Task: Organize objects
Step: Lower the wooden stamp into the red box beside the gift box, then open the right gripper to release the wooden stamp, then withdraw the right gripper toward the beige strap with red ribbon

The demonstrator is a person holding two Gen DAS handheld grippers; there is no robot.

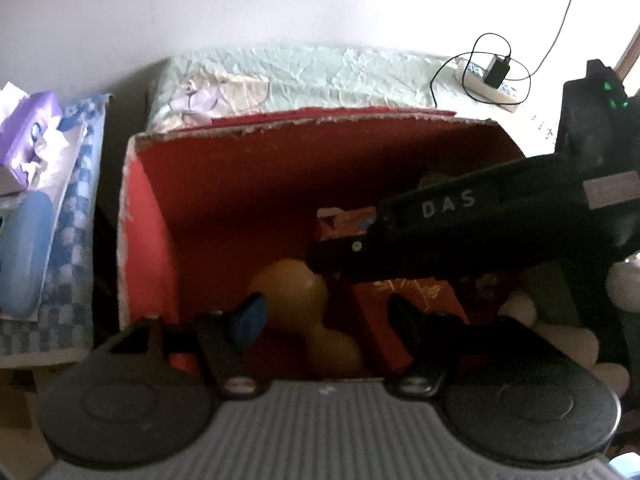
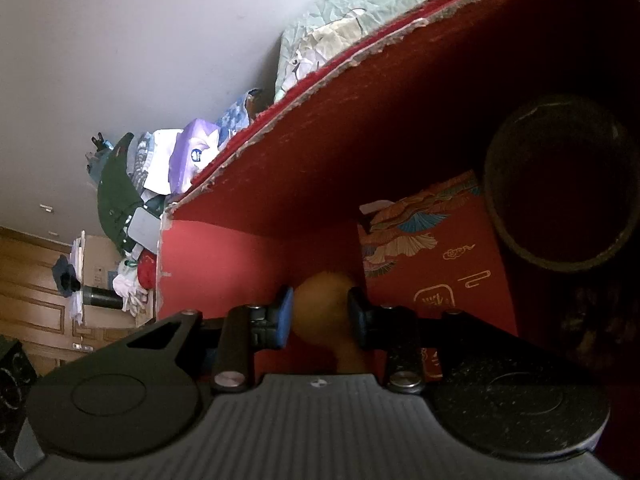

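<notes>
A yellow dumbbell-shaped toy [image 1: 308, 312] lies inside a red cardboard box [image 1: 148, 208]. My right gripper [image 2: 320, 316] reaches into the box and its fingers close around one yellow ball end of the toy [image 2: 322, 300]. It shows in the left wrist view as a black arm [image 1: 344, 254] coming in from the right. My left gripper [image 1: 324, 316] hovers over the box's near edge, jaws wide apart and empty, above the toy.
In the box lie a red patterned packet [image 2: 432, 256] and a dark round container [image 2: 560, 184]. A pale green pillow [image 1: 304, 76] lies behind the box. A purple tissue pack [image 1: 32, 140] is at left, a charger with cable [image 1: 496, 72] at right.
</notes>
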